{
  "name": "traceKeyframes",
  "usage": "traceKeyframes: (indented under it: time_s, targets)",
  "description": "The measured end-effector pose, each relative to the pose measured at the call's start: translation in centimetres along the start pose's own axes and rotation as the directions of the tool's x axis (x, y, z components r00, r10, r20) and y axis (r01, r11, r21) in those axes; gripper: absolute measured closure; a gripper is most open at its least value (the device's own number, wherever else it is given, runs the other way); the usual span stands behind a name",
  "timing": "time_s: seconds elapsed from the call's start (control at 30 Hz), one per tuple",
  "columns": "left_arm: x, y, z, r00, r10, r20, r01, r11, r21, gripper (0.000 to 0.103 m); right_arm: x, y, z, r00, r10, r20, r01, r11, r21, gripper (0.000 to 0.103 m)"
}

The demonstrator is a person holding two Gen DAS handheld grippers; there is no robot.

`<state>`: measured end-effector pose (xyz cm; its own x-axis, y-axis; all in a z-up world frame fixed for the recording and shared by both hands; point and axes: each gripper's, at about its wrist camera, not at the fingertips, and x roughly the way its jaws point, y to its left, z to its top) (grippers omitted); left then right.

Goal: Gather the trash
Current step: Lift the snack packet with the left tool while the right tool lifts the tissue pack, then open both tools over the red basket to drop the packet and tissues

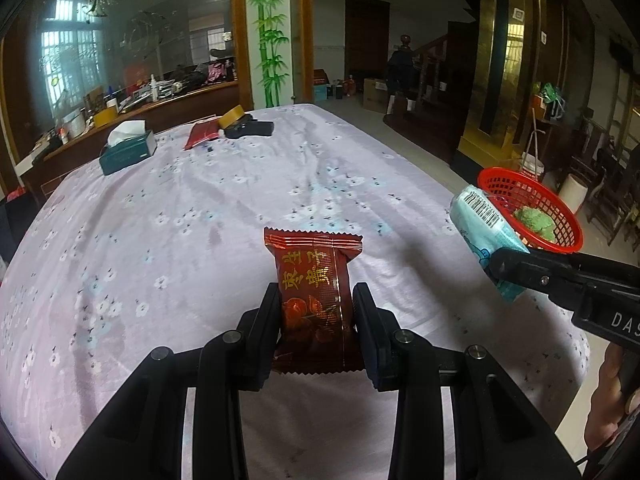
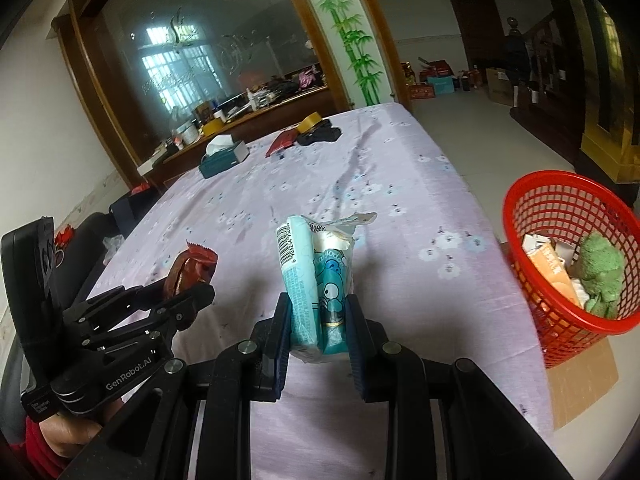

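Two wrappers are gripped above the cloth-covered counter [image 1: 200,208], one in each set of tongs.

The left tongs [image 1: 316,312] are clenched on a red snack packet [image 1: 314,280], held upright; the right tongs [image 2: 318,320] are clenched on a torn teal tissue pack [image 2: 320,276]. Only in the right wrist view is the red basket's [image 2: 532,200] interior fully seen: an orange carton [image 2: 550,272], white scraps and a green plush lump [image 2: 600,272] are held in it, beside the counter edge. A tissue box [image 1: 128,148] is seen at the far end.
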<state>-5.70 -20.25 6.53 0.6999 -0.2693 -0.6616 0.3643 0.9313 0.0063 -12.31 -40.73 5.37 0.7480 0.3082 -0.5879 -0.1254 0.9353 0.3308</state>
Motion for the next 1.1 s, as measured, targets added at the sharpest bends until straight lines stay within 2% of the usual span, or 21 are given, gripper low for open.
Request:
traceKeyframes:
  time_s: [0.23, 0.43, 0.53, 0.63, 0.83, 0.93, 1.03, 1.07, 1.1]
  targets:
    - [0.5, -3.0, 1.6, 0.999, -0.053, 0.003, 0.053, 0.998, 0.042, 0.069, -1.9, -3.1, 0.7, 0.998, -0.041, 0.044, 0.038, 0.998, 0.054, 0.075]
    - [1.4, -6.4, 4.1, 0.988, -0.156, 0.003, 0.156, 0.985, 0.071, 0.069, -4.7, -7.7, 1.5, 0.987, -0.127, 0.101, 0.113, 0.984, 0.136, 0.075]
    - [2.1, -8.7, 5.8, 0.974, -0.226, 0.0, 0.226, 0.971, 0.083, 0.069, -6.3, -10.6, 2.3, 0.976, -0.18, 0.124, 0.155, 0.97, 0.187, 0.075]
    - [3.3, -11.7, 7.8, 0.95, -0.313, -0.012, 0.313, 0.945, 0.093, 0.068, -7.5, -13.2, 3.2, 0.964, -0.227, 0.139, 0.191, 0.954, 0.233, 0.075]
    - [6.8, -17.7, 10.6, 0.91, -0.412, -0.044, 0.414, 0.903, 0.114, 0.068, -8.7, -18.1, 4.8, 0.948, -0.282, 0.144, 0.224, 0.919, 0.325, 0.074]
    - [8.9, -19.6, 11.5, 0.895, -0.442, -0.055, 0.446, 0.889, 0.102, 0.068, -8.2, -19.9, 5.5, 0.95, -0.284, 0.129, 0.225, 0.91, 0.348, 0.066]
    - [10.3, -20.3, 12.0, 0.895, -0.441, -0.068, 0.446, 0.891, 0.086, 0.059, -7.8, -20.6, 5.9, 0.94, -0.321, 0.111, 0.265, 0.897, 0.354, 0.056]
    - [10.3, -20.2, 12.0, 0.898, -0.436, -0.066, 0.44, 0.895, 0.076, 0.059, -8.1, -20.8, 5.8, 0.942, -0.316, 0.112, 0.26, 0.898, 0.355, 0.051]
    - [10.0, -20.0, 11.9, 0.899, -0.435, -0.06, 0.438, 0.896, 0.077, 0.059, -8.3, -20.7, 5.6, 0.942, -0.315, 0.116, 0.258, 0.899, 0.353, 0.05]
